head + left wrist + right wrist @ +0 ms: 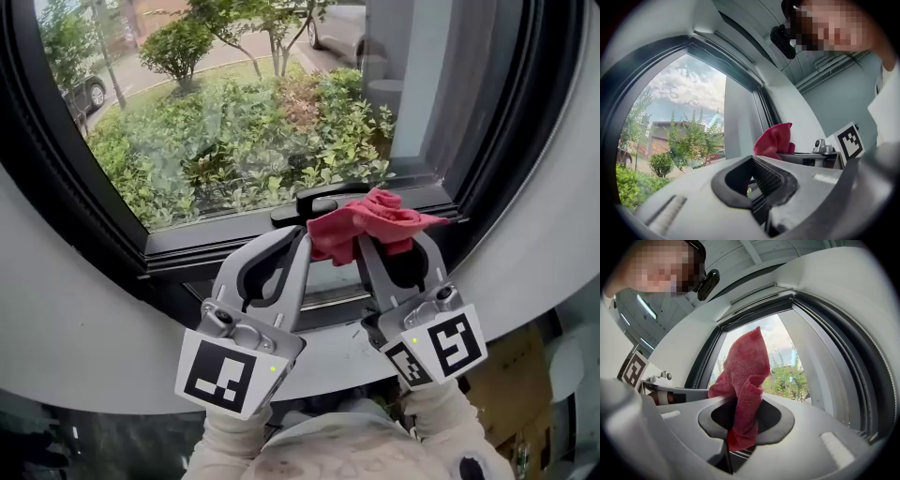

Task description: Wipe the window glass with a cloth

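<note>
The window glass fills the upper head view, with green bushes outside. My right gripper points up at the bottom of the pane, shut on a bunched red cloth. The cloth sits just in front of the black window handle. In the right gripper view the cloth stands up from the closed jaws, with the glass behind it. My left gripper is close beside it on the left, shut with nothing in it. From the left gripper view the cloth shows to the right.
A black window frame surrounds the pane, and a white curved sill runs below it. A second, narrower pane lies to the right. A cardboard box stands on the floor at lower right. The person's sleeves show at the bottom.
</note>
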{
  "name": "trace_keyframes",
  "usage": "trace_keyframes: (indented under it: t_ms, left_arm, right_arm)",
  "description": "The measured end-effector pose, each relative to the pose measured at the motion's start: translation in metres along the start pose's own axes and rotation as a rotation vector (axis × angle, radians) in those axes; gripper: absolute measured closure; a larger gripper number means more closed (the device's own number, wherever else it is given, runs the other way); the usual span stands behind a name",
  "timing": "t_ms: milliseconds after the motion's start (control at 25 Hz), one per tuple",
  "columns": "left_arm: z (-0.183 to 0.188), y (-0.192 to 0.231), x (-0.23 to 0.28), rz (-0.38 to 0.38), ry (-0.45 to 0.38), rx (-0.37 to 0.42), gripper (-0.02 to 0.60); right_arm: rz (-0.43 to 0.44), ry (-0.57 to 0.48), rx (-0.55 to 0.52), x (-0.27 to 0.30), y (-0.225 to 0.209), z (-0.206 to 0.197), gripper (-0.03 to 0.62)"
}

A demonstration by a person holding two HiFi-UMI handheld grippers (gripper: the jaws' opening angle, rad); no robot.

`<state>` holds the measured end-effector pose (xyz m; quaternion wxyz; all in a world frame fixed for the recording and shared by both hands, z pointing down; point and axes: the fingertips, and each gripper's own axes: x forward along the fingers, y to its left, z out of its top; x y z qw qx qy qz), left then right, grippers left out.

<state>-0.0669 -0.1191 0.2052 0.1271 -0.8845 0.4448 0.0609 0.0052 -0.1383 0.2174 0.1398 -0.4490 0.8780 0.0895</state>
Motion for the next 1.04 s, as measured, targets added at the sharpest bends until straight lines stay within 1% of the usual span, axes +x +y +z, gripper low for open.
trace_keyframes:
  t_ms: [440,1040]
  left_arm:
    - [0.006,0.006,-0.010,0.029,-0.009,0.000,0.581]
    - [0.003,0.013,-0.015,0.049,-0.006,0.000,0.581]
  right_arm:
    - [0.029,-0.009,0.029,0.004,0.011,0.007,0.485]
    - [0.039,0.002,0.052,0.009,0.014,0.000,0.485]
